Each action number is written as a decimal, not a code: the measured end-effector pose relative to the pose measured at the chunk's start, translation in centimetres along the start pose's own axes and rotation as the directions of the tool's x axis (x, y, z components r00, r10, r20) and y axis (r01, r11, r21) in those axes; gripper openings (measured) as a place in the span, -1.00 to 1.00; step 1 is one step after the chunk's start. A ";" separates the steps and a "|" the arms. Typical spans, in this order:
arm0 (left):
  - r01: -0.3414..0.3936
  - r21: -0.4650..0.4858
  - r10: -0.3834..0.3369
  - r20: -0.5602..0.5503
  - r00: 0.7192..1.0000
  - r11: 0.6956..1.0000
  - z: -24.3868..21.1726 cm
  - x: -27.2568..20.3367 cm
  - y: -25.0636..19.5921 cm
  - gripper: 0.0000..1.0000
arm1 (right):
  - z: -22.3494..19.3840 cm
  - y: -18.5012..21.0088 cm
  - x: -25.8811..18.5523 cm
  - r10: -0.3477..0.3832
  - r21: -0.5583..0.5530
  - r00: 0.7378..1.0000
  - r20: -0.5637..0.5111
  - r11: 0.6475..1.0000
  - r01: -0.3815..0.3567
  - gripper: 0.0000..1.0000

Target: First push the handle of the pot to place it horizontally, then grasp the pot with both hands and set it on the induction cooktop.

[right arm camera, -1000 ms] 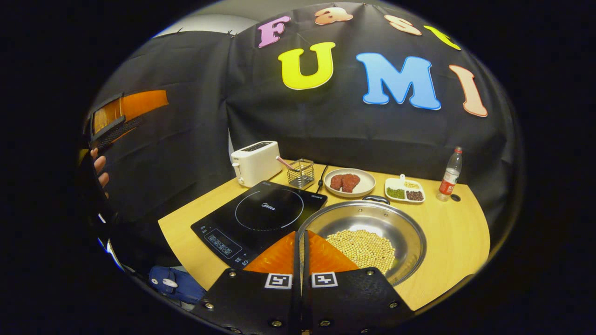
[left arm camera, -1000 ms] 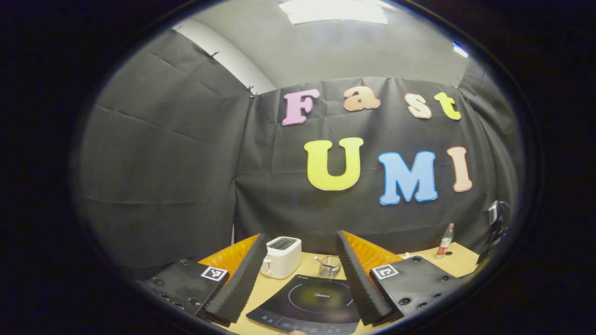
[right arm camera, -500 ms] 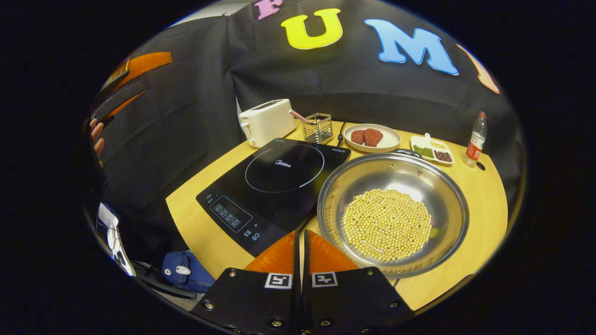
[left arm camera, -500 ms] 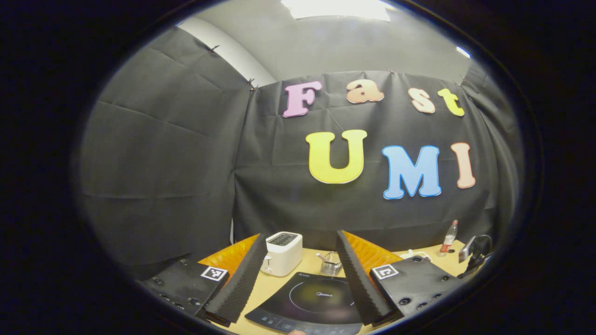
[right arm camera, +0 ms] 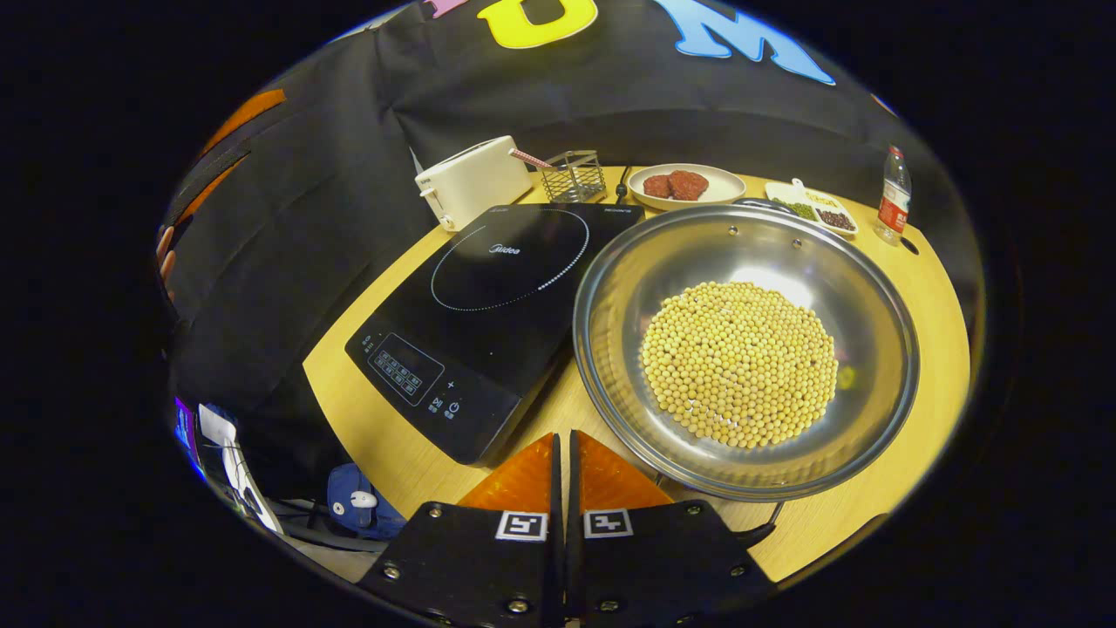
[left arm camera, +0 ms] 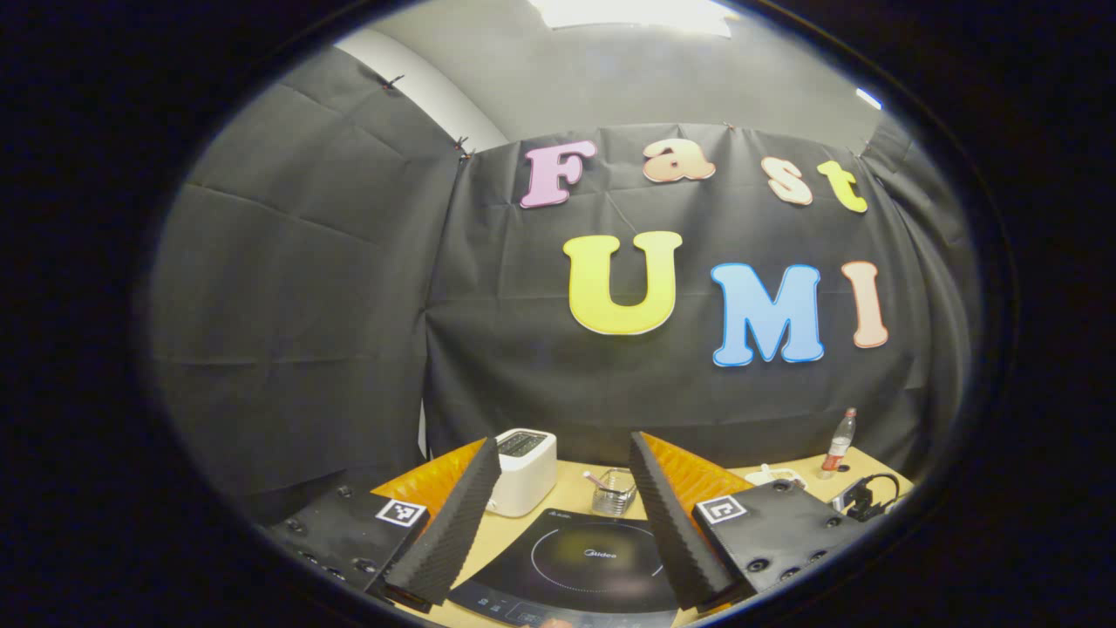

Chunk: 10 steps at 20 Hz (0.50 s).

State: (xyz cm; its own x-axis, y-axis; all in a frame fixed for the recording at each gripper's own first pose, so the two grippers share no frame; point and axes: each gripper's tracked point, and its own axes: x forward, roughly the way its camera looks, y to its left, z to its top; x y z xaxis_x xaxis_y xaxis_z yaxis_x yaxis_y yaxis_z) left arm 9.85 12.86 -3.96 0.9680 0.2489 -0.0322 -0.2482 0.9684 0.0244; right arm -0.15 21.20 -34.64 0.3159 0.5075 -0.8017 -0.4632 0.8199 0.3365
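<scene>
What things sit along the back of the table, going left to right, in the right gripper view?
Toaster → wire basket → plate of meat → divided dish of beans → bottle.

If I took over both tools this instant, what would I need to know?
Right tool: shut, empty, low at the table's near edge by the pot's rim.
Left tool: open, empty, raised over the near edge of the induction cooktop.
The pot, holding yellow beans, sits on the table right of the cooktop, not on it.
Left: push the handle horizontal, grasp the pot with both tools, set it on the cooktop.
</scene>
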 end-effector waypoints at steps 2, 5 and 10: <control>0.015 -0.004 -0.015 -0.006 1.000 1.000 -0.2 0.3 -0.6 0.94 | 0.0 0.1 0.1 0.009 0.026 1.000 -0.004 1.000 -0.009 -0.98; 0.037 -0.009 -0.037 -0.009 0.999 0.999 -0.5 0.9 -1.5 0.94 | -0.1 0.0 0.0 0.007 0.043 1.000 -0.010 0.999 -0.007 -0.99; 0.065 -0.015 -0.065 -0.006 0.998 0.998 -0.5 1.5 -2.4 0.94 | -0.8 -0.6 -0.4 -0.015 0.049 1.000 -0.027 0.999 0.016 -0.98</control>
State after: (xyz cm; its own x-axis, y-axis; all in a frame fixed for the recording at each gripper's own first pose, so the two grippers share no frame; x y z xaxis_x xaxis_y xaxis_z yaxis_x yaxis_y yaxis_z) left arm 11.85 10.91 -4.52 0.9818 0.1856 -0.0395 -0.1854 0.9826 0.0068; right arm -0.65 20.33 -34.88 0.3005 0.4882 -0.8193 -0.4167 0.8399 0.3477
